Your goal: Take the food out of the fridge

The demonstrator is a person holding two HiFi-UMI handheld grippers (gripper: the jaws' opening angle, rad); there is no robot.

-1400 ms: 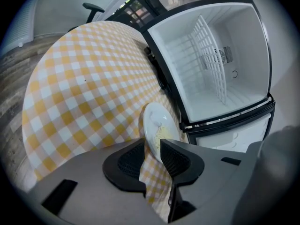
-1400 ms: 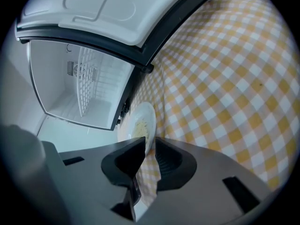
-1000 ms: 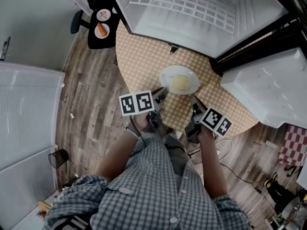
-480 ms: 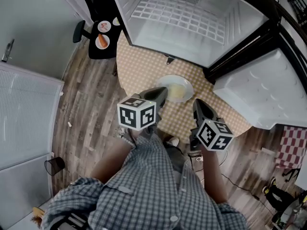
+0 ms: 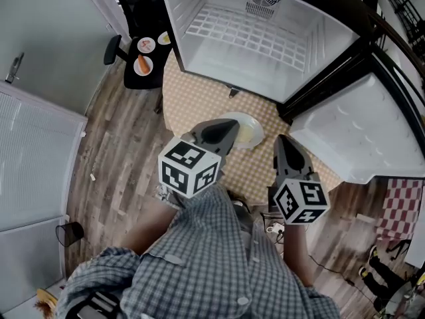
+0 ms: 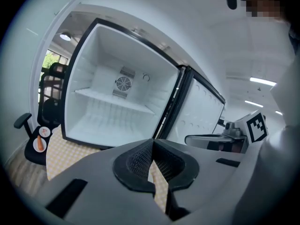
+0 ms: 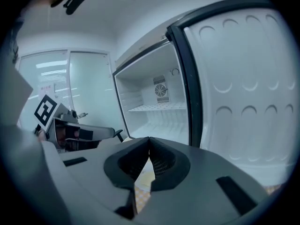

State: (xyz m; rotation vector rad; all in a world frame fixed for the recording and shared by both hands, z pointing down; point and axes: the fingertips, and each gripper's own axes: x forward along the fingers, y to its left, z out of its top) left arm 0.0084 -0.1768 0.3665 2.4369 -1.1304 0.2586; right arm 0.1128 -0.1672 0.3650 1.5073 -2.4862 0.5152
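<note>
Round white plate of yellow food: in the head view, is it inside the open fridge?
No, the round white plate rests on the yellow checked table in front of the open white fridge.

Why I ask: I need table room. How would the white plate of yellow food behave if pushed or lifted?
The plate looks rigid, probably ceramic, so it should lift stiffly yet could chip if dropped. It is shallow and wide, so unlikely to tip. On the checked cloth a push may drag the fabric rather than slide cleanly.
</note>
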